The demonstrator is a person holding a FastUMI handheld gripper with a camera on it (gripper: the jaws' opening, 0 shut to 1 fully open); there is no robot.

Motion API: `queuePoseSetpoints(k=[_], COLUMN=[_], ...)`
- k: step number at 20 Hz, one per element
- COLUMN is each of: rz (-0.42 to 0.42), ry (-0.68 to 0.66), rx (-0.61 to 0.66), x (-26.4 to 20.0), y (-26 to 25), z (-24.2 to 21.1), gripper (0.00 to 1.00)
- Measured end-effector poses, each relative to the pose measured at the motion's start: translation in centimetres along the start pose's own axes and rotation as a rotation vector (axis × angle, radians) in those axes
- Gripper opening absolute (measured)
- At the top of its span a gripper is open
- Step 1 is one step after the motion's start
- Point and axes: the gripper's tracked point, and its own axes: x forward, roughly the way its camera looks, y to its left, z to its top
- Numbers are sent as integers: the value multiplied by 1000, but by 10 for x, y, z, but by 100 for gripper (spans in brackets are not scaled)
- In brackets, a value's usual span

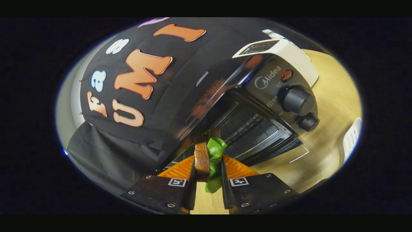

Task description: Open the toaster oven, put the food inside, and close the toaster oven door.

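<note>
The fingers (208, 175) clamp a sandwich (209, 158) of rough brown bread and crinkled green lettuce, just before the glossy black toaster oven's (257, 106) open mouth on the wooden counter (334, 106).

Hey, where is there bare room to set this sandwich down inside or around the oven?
The gripper is shut on the brown-bread sandwich with green lettuce. Free: the wire rack inside the open black toaster oven, just ahead of the fingers, and the bare wooden table beside the oven's knobs. Crowded: the oven's other side, hard against the black cloth wall.
</note>
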Motion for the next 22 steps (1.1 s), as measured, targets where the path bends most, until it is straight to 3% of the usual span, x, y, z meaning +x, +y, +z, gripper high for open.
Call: queuePoseSetpoints(k=[7, 13, 16, 22], rz=[-5, -64, -121, -320], ry=[-113, -190, -218, -171], rx=[74, 7, -88, -337], x=[32, 54, 50, 34], y=[-8, -16, -20, -29], z=[8, 13, 18, 23], gripper=[35, 35, 42, 70])
